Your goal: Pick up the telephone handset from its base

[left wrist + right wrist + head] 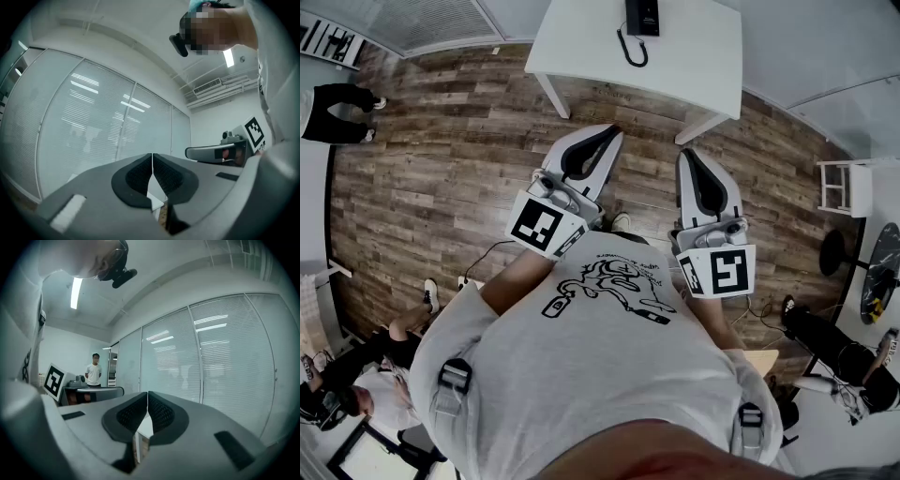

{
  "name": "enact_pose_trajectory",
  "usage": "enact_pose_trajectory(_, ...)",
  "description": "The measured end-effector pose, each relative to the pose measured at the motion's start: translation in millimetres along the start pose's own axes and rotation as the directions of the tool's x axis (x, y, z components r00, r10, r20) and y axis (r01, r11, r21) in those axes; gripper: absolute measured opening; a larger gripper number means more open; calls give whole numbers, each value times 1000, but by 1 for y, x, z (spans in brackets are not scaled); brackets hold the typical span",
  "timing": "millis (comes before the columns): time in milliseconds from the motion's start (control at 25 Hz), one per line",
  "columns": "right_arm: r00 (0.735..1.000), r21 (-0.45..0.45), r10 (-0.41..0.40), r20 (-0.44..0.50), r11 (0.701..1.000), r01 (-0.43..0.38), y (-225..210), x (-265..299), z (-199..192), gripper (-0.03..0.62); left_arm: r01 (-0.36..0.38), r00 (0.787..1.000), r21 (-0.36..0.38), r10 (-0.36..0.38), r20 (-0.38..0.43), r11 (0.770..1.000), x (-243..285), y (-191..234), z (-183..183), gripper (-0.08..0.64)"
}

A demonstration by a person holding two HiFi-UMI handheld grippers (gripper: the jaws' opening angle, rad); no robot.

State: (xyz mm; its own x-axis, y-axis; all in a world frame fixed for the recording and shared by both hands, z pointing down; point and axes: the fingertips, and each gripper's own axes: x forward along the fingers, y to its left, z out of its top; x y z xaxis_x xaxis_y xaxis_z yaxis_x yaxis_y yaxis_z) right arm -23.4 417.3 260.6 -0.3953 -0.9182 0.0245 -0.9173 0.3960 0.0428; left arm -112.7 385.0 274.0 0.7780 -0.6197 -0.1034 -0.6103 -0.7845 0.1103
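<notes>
The black telephone (pixel 642 17) sits on the far side of a white table (pixel 694 56), its handset lying on the base and a coiled cord (pixel 632 52) looping in front. Both grippers are held level near my chest, well short of the table. My left gripper (pixel 605 133) is shut with nothing between its pads; its own view shows the left gripper (pixel 152 161) with jaws meeting in a thin seam. My right gripper (pixel 689 155) is likewise shut and empty, and the right gripper (pixel 147 401) points at a blind-covered glass wall. Neither gripper view shows the telephone.
Wood-plank floor (pixel 441 141) lies between me and the table. A white rack (pixel 844 186) and a dark stool (pixel 834 251) stand at the right. One person (pixel 337 111) stands at the left, another (pixel 356 375) sits lower left. A bystander (pixel 94 371) stands far off.
</notes>
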Motion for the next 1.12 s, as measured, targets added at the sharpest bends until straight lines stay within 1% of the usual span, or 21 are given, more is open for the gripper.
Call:
enact_pose_trajectory(160,1000,2,-3,8,1000,3,-2,9,0,8,0,1000,0,0,0,1000,3,8,-2,3)
enact_pose_trajectory(360,1000,45,-7,14,999,7,1,22,-3,9,-3,1000,-8,3,1,1000,0,22,-2,3)
enact_pose_trajectory(600,1000,27,-14,-9,1000,15,20,45,-6,9,1,1000,-21,-1,4,1000,-11,46,-2,3)
enact_pose_trajectory(760,1000,41,-17,-24,999,18,29,60,-14,9,13,1000,-45,-14,-16,999,-12,59,-10,3)
enact_pose_trajectory(960,999,39,-24,-22,999,25,20,67,-13,9,21,1000,-37,-21,-11,999,-3,63,-8,3)
enact_pose_trajectory(1120,999,40,-30,-22,999,31,-1,80,-16,9,18,1000,-37,-19,-14,999,21,72,-11,3)
